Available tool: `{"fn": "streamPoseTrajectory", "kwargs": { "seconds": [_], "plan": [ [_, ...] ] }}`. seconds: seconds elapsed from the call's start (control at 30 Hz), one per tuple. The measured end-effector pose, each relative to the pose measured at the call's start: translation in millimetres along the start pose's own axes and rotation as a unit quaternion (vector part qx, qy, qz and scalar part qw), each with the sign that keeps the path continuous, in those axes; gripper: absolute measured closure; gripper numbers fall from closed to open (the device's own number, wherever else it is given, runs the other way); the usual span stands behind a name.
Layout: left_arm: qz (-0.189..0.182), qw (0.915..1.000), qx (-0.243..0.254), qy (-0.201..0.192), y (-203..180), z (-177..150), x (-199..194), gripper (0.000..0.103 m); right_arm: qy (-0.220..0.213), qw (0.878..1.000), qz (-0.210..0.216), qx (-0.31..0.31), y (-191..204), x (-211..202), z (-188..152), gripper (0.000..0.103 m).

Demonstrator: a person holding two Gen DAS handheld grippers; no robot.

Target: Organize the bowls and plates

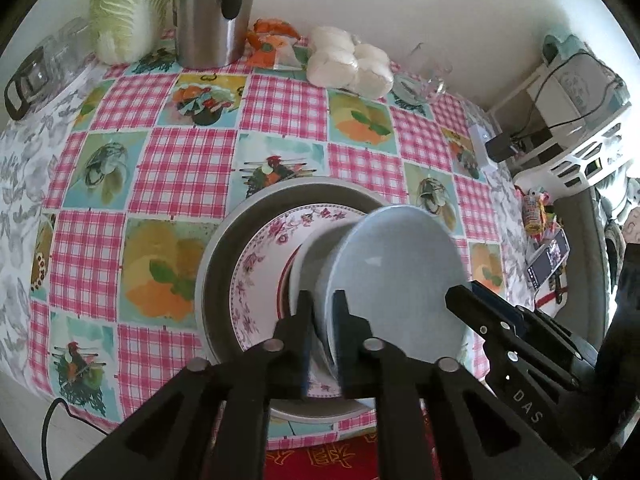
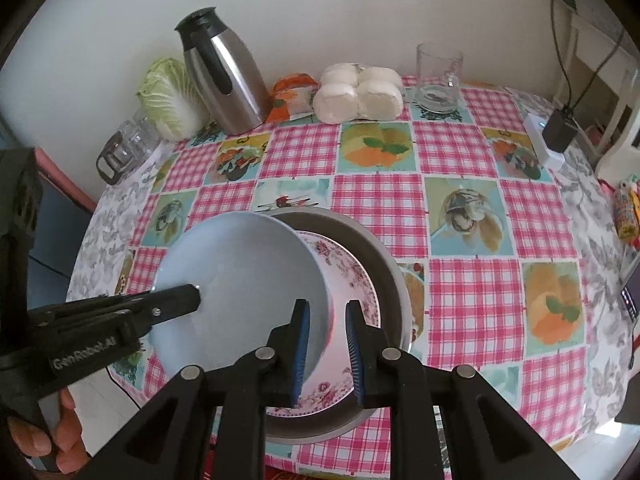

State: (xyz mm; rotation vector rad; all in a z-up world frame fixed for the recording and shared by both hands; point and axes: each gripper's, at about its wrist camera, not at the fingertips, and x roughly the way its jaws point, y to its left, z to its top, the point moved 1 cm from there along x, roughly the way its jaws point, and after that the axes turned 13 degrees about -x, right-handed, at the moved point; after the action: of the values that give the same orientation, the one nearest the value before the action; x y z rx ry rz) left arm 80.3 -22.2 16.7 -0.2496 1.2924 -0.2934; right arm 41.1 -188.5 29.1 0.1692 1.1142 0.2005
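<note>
A pale blue bowl (image 1: 396, 276) is held tilted above a stack: a floral-rimmed plate (image 1: 264, 256) lying in a wide grey dish (image 1: 224, 240). My left gripper (image 1: 323, 304) is shut on the bowl's near rim. My right gripper (image 2: 327, 320) straddles the bowl's (image 2: 240, 280) opposite rim with a gap still showing between its blue pads (image 2: 302, 340). The floral plate (image 2: 344, 280) and grey dish (image 2: 384, 276) lie under it. The right gripper's tip also shows in the left wrist view (image 1: 464, 300).
At the back of the checked tablecloth (image 2: 460, 300) stand a steel thermos jug (image 2: 224, 76), a cabbage (image 2: 168, 96), a bag of white buns (image 2: 356, 92), a glass mug (image 2: 438, 76) and a glass jar (image 2: 124, 152). A charger block (image 2: 556, 132) lies at the right edge.
</note>
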Motion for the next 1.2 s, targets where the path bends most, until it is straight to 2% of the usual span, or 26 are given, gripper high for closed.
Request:
{"fn": "streamPoseTrajectory", "kwargs": {
  "seconds": [0.03,0.07,0.1,0.27,0.3,0.33,0.37,0.4,0.47,0.53,0.57,0.6,0.67,0.77,1.07,1.2],
  "plan": [
    [-0.004,1.0,0.001,-0.007,-1.1,-1.6,-4.5,0.068,-0.004,1.0,0.003,0.001,-1.0,-2.8,-1.0,0.081],
    [-0.009,0.9999,0.002,-0.013,-1.9,-2.4,-8.6,0.055,-0.01,1.0,0.005,0.003,-1.6,-7.0,-2.3,0.076],
    [-0.013,0.9996,0.004,-0.023,-2.9,-3.3,-13.7,0.053,-0.015,1.0,0.005,0.005,-2.3,-10.5,-3.3,0.07],
    [-0.036,0.998,0.002,-0.052,-0.7,-9.2,-33.2,0.052,-0.037,0.999,0.006,0.012,-3.8,-27.4,-9.9,0.069],
    [-0.038,0.9974,0.003,-0.061,0.1,-12.5,-37.4,0.05,-0.041,0.999,0.006,0.014,-4.0,-30.4,-12.6,0.066],
    [-0.04,0.9963,0.003,-0.076,2.2,-17.8,-44.0,0.044,-0.046,0.999,0.004,0.014,-3.8,-33.4,-16.0,0.062],
    [-0.039,0.9955,0.002,-0.087,4.3,-21.9,-48.0,0.035,-0.051,0.999,0.0,0.012,-3.0,-37.1,-20.6,0.049],
    [-0.038,0.9946,0.001,-0.097,6.5,-26.4,-51.4,0.032,-0.055,0.998,-0.003,0.009,-2.1,-39.5,-25.1,0.04],
    [-0.027,0.9917,-0.002,-0.126,15.4,-39.4,-58.1,0.026,-0.063,0.998,-0.003,0.005,0.2,-45.2,-37.4,0.039],
    [-0.003,0.9884,0.002,-0.152,22.3,-51.6,-60.7,0.02,-0.068,0.998,-0.011,0.006,1.1,-49.1,-48.9,0.034],
    [0.017,0.986,0.008,-0.166,26.2,-60.4,-60.0,0.012,-0.069,0.997,-0.019,0.003,2.4,-50.2,-54.8,0.027],
    [0.029,0.9846,0.012,-0.172,28.2,-65.8,-58.7,0.008,-0.07,0.997,-0.026,0.0,3.5,-50.7,-59.8,0.021],
    [0.049,0.9814,0.022,-0.184,32.6,-78.7,-54.6,0.006,-0.069,0.997,-0.034,-0.006,6.2,-50.6,-69.3,0.014],
    [0.052,0.981,0.025,-0.185,38.5,-93.4,-48.3,0.006,-0.067,0.997,-0.035,-0.008,10.0,-48.5,-80.4,0.0],
    [0.048,0.9881,0.01,-0.146,44.3,-112.6,-30.2,0.006,-0.06,0.997,-0.051,-0.015,17.5,-44.4,-99.3,0.0],
    [0.056,0.9879,-0.004,-0.145,47.1,-115.3,-28.7,0.006,-0.055,0.997,-0.056,-0.017,17.2,-42.6,-102.8,0.0]
  ]
}}
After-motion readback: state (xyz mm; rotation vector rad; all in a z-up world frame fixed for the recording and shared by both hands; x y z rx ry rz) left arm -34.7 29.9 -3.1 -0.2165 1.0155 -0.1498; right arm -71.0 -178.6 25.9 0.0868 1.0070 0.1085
